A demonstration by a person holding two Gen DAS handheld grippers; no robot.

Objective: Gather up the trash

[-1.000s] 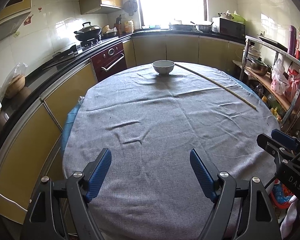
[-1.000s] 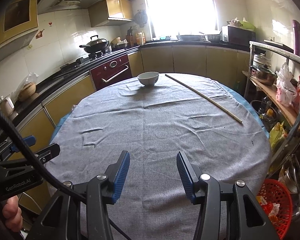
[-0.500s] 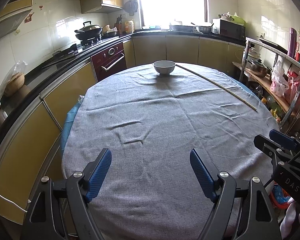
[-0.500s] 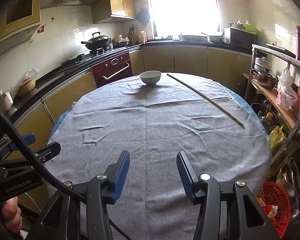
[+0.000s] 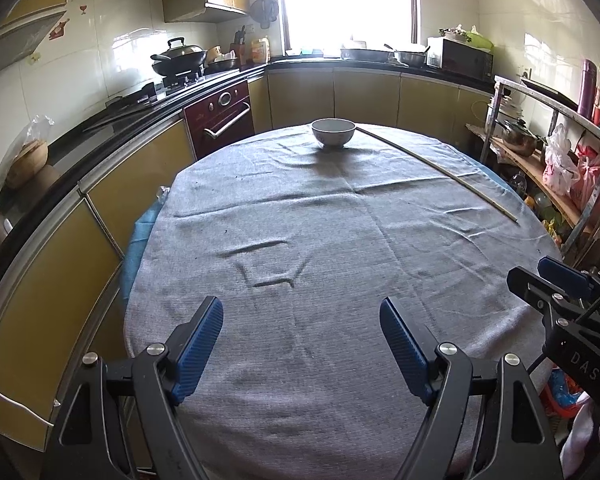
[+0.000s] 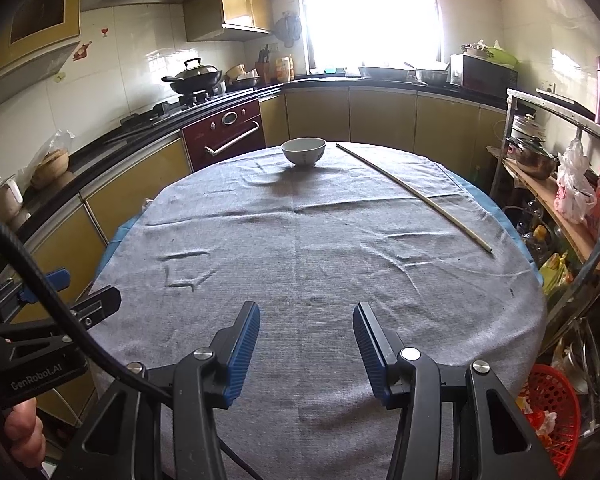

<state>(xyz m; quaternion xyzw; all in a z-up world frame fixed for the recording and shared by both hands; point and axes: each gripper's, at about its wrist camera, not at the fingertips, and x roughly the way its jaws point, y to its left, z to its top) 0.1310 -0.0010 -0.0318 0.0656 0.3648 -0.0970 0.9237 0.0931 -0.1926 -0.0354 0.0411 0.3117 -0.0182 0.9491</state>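
Kitchen worktop (image 5: 340,360), grey-clothed: both left tongs (image 5: 300,344) and right tongs (image 6: 306,350) are seen released and empty, while a thin stick (image 6: 416,196), judged light, stiff and best pinched mid-length, is laid beside a bowl (image 6: 303,151) at the far side.

Red basket (image 6: 552,412) cut by the edge — its contents unclear.

A grey woven tablecloth (image 5: 300,240) fills the centre of the frame, with a blue underlayer (image 5: 138,236) peeking out at its left edge. A white ceramic bowl (image 5: 333,133) with a faint pattern sits at upper centre, and a pale wooden stick (image 5: 436,168) lies to its right. Mustard-yellow cabinet doors (image 5: 132,176) line the left beside a dark-red oven front (image 5: 220,118). A red plastic mesh basket (image 6: 552,412) shows at lower right. Both grippers' pads (image 5: 198,344) are blue and ribbed on black frames.
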